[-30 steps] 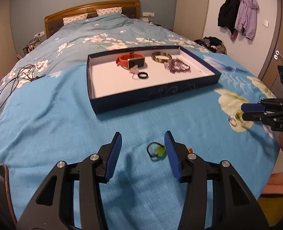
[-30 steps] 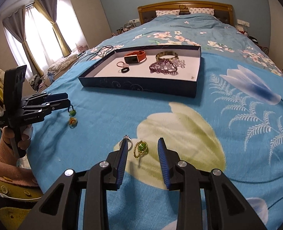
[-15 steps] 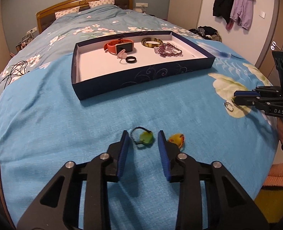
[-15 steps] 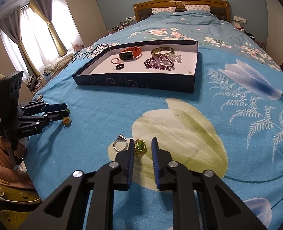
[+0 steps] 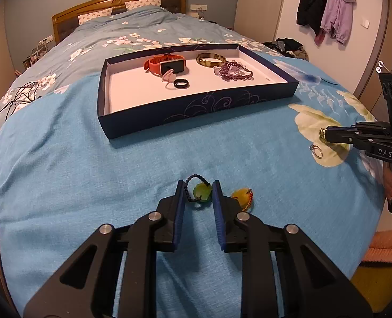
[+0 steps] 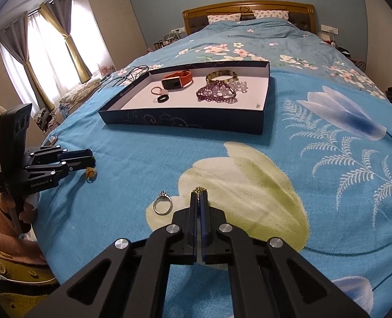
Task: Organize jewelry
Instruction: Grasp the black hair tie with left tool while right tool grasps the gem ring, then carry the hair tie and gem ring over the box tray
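Note:
A dark blue tray [image 5: 196, 111] on the bed holds an orange watch [image 5: 164, 65], a bangle [image 5: 211, 59], purple beads [image 5: 234, 73] and a black ring [image 5: 181, 83]. My left gripper [image 5: 197, 193] is narrowly open around a green pendant on a black cord [image 5: 202, 192], which lies on the blanket. A yellow pendant [image 5: 242, 196] lies just right of it. My right gripper [image 6: 199, 198] is shut on a gold ring with a green stone [image 6: 200, 190]. A silver ring [image 6: 162, 204] lies left of it.
The tray shows in the right wrist view [image 6: 185, 122] too. Black cables [image 5: 13, 103] lie at the bed's left side. Coats [image 5: 326, 8] hang on the right wall. The bed's front edge is close under both grippers.
My left gripper moved forward and narrowed around the green pendant. My right gripper closed on the gold ring beside the silver ring.

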Tool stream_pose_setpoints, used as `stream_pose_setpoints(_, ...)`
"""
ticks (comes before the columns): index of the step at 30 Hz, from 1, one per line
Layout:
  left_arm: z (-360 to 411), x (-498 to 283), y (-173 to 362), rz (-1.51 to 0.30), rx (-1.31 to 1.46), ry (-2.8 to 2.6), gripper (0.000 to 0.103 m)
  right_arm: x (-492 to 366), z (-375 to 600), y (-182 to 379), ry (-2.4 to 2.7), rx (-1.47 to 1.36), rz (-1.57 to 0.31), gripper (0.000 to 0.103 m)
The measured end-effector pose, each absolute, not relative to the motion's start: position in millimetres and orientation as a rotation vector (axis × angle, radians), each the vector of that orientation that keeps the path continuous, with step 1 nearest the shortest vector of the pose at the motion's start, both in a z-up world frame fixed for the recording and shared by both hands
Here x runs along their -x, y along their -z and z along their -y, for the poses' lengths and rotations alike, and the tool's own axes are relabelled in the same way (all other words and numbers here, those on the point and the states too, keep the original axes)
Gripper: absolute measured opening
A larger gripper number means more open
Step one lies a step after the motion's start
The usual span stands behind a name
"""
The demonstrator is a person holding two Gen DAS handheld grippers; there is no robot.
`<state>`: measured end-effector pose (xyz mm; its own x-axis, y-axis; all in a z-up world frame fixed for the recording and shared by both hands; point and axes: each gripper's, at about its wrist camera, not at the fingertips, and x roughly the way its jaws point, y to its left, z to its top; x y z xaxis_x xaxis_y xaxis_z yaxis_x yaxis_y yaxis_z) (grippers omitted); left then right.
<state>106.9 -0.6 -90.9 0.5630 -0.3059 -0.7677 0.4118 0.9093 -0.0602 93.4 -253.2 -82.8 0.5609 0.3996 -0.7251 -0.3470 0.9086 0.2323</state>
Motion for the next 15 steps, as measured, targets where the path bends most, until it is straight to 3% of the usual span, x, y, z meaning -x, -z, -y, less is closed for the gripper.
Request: stream_pose_setpoints(15,3,-106,80,-0.835,-0.118,0.424,0.02,-100,249,68,-0.466,-0.086,-0.805,0.001)
